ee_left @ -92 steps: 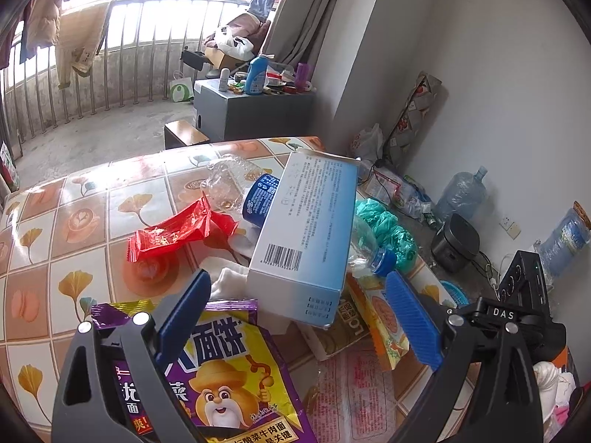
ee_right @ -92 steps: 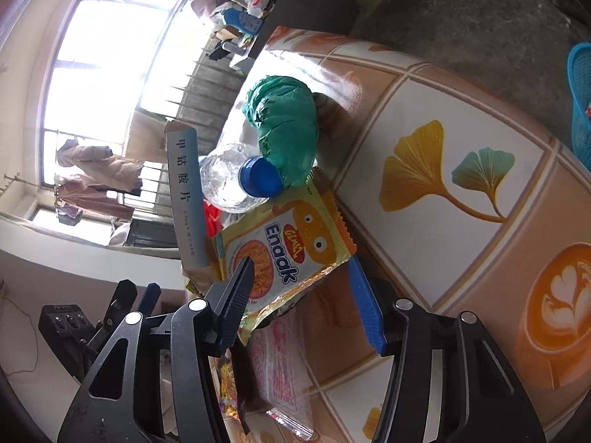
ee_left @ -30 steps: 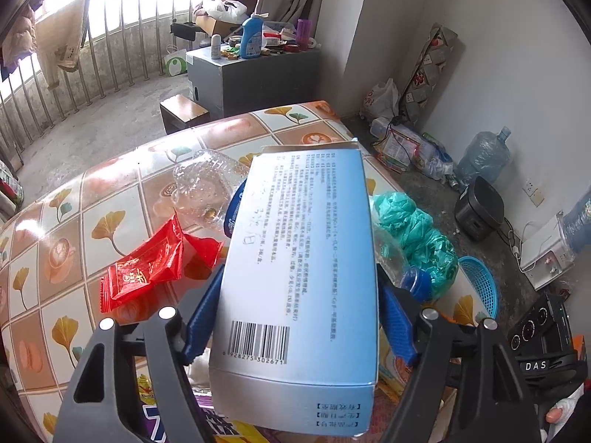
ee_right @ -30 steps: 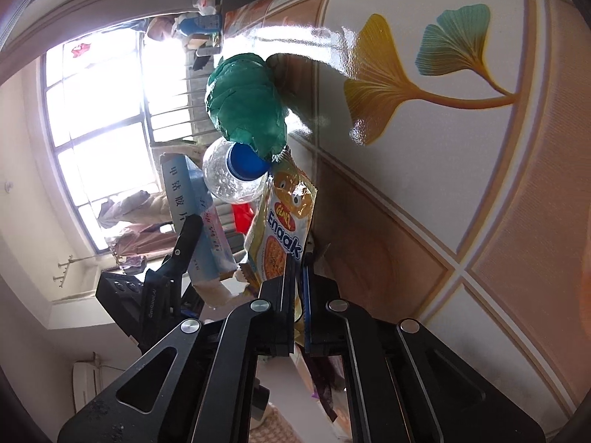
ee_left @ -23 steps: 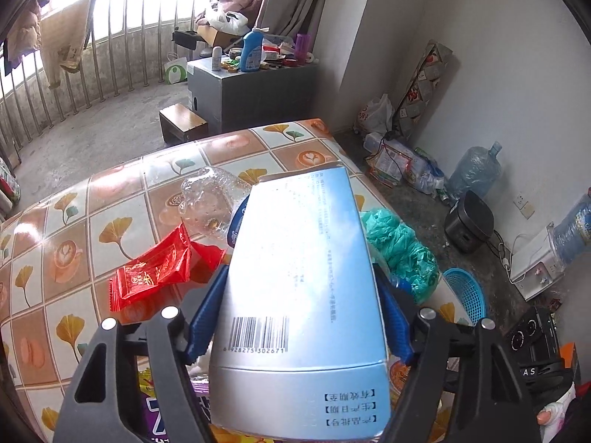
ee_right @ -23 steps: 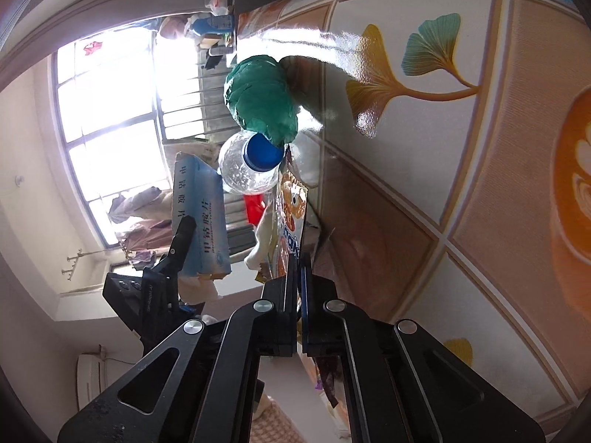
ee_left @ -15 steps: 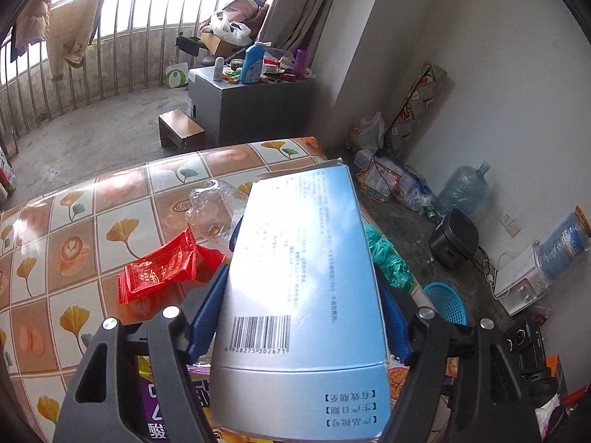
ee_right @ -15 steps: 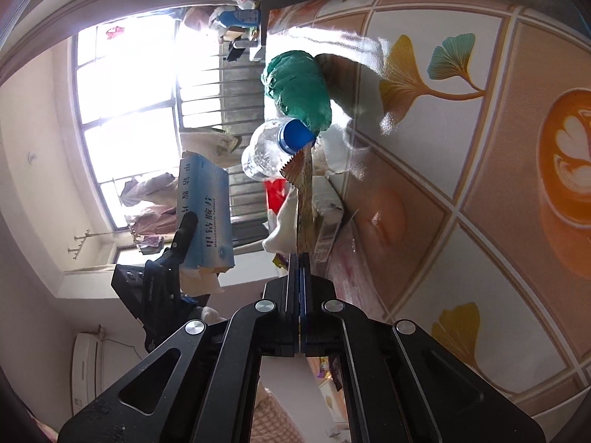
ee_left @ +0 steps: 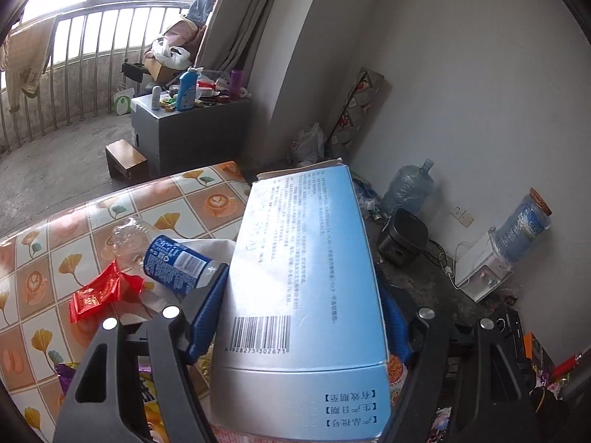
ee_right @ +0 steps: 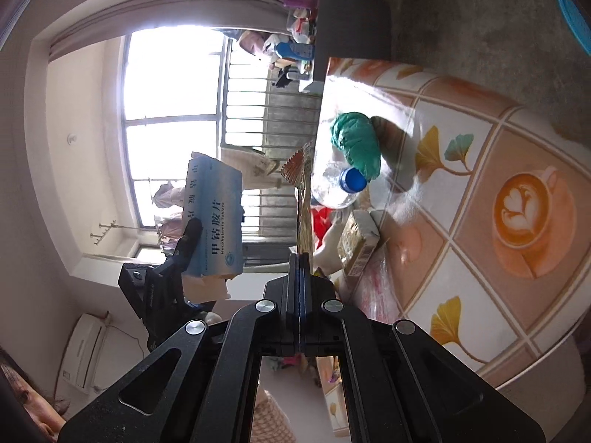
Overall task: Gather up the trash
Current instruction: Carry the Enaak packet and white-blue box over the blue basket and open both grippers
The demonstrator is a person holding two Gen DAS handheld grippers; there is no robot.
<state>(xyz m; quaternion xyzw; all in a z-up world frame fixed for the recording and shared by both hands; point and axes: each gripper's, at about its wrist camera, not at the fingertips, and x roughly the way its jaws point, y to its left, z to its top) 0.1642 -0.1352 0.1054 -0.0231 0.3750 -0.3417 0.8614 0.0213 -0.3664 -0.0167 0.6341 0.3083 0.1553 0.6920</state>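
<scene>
My left gripper (ee_left: 299, 313) is shut on a light blue cardboard box (ee_left: 303, 288) and holds it above the table; the box also shows in the right wrist view (ee_right: 214, 221). My right gripper (ee_right: 300, 258) is shut on a thin snack wrapper (ee_right: 301, 199), seen edge on and lifted off the table. On the patterned table (ee_right: 517, 170) lie a clear bottle with a blue cap (ee_right: 336, 184), a green bag (ee_right: 356, 140), a red wrapper (ee_left: 99, 291), a blue-labelled bottle (ee_left: 173, 262) and a purple snack bag (ee_left: 74, 373).
A blue basket (ee_right: 574, 11) stands on the floor past the table's edge. A grey cabinet (ee_left: 184, 129) with bottles, a small stool (ee_left: 127, 162), a water jug (ee_left: 410, 188) and a black appliance (ee_left: 402, 236) stand on the floor near the wall.
My left gripper closed on the blue box and lifted it off the pile. My right gripper closed on the snack wrapper and raised it clear of the table.
</scene>
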